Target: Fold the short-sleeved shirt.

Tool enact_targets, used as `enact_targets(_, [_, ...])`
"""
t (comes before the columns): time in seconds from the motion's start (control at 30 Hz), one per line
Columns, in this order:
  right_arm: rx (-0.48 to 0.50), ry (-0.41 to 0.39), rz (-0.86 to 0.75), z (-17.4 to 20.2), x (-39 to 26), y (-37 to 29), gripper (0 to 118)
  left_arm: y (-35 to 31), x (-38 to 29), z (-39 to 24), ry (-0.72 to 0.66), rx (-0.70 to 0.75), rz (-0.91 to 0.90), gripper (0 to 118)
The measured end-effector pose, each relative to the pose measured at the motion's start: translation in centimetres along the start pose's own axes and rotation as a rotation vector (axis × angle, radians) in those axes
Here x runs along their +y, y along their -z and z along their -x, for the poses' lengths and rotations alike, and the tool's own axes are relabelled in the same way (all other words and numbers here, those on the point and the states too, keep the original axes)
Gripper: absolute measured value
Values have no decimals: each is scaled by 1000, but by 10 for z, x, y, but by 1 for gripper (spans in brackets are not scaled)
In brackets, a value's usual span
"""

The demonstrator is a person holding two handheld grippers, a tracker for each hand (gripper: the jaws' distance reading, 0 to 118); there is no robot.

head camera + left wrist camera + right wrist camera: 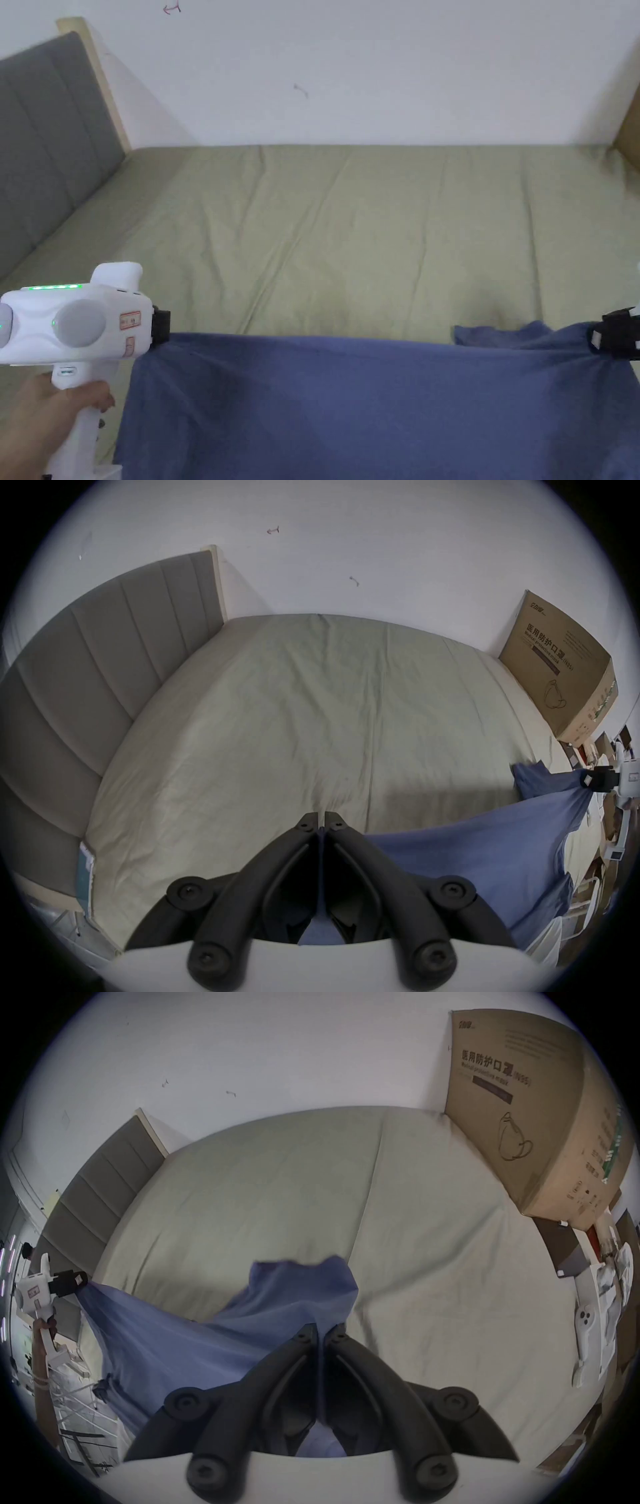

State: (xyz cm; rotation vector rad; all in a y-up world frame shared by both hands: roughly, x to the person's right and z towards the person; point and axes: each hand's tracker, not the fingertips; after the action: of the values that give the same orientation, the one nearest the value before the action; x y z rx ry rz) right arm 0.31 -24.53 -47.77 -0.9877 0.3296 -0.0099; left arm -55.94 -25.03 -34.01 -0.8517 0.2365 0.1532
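The blue short-sleeved shirt [375,406] hangs stretched in the air at the near edge of the bed [375,237], its top edge pulled taut between the 2 grippers. The left gripper [161,326] is clamped on one end of that edge and the right gripper [603,340] on the other, each with both jaws pressed together on the fabric. A cardboard box [561,677] stands at the bed's far right corner, against the wall.

Green-sheeted bed [375,231], grey headboard [44,144] — cardboard box [561,674], white wall [375,62]
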Motion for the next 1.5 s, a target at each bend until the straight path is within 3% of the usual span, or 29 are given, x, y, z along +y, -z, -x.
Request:
enact_targets(0.1, [38, 24, -21, 3, -17, -24, 3, -32, -12, -7, 37, 5, -53, 0])
enact_targets(0.27, [43, -19, -40, 4, -70, -71, 3, -85, -53, 0, 57, -8, -79, 0])
enact_targets(0.47, [73, 60, 27, -24, -166, -102, 3, -128, -127, 22, 1, -43, -47, 0])
enact_targets(0.57, [49, 144, 101, -35, -216, -90, 3, -121, -168, 27, -10, -32, 23, 0])
enact_targets(0.67, [23, 153, 117, -37, -256, -68, 3, -99, -206, 29, -54, -25, 109, 0])
enact_targets(0.7, [23, 191, 117, -30, -265, -65, 3, -91, -216, 30, -60, -18, 104, 1])
enact_targets(0.73, [38, 235, 105, -31, -270, -62, 5, -83, -223, 34, -70, -15, 118, 5])
enact_targets(0.77, [39, 242, 87, -31, -273, -61, 20, -79, -226, 38, -101, 5, 149, 18])
enact_targets(0.8, [8, 227, 79, -28, -273, -63, 45, -78, -228, 41, -118, 7, 154, 41])
enact_targets(0.83, [-32, 195, 49, -19, -271, -70, 79, -81, -228, 45, -131, 3, 145, 75])
enact_targets(0.87, [-67, 155, 16, -15, -268, -76, 85, -89, -226, 48, -155, -4, 116, 88])
enact_targets(0.93, [-85, 92, -54, -2, -257, -93, 85, -109, -215, 50, -186, -31, 46, 96])
enact_targets(1.03, [-50, 34, -140, 24, -243, -111, 83, -131, -203, 50, -205, -51, -5, 93])
enact_targets(1.07, [-28, 27, -161, 33, -240, -114, 76, -135, -203, 51, -213, -73, -25, 83])
enact_targets(1.1, [-19, 8, -183, 44, -238, -116, 56, -139, -204, 51, -219, -84, -34, 58])
enact_targets(1.13, [-31, -12, -210, 57, -237, -115, 12, -139, -206, 52, -225, -100, -27, 12])
enact_targets(1.17, [-78, -29, -228, 69, -238, -110, 0, -137, -210, 53, -237, -106, -26, 0])
enact_targets(1.2, [-113, -49, -241, 82, -242, -105, 0, -136, -217, 55, -246, -97, -30, 0])
enact_targets(1.3, [17, -32, -219, 110, -241, -89, 0, -135, -234, 58, -329, -169, 5, 0])
enact_targets(1.37, [65, -83, -171, 126, -240, -78, 0, -134, -242, 68, -387, -171, -11, 0])
enact_targets(1.4, [62, -113, -178, 137, -240, -75, 0, -133, -247, 76, -424, -184, -30, 3])
enact_targets(1.43, [67, -148, -178, 147, -240, -73, 0, -133, -249, 81, -476, -212, -45, 30])
enact_targets(1.5, [103, -172, -160, 159, -237, -68, 0, -125, -256, 98, -594, -284, -14, 98])
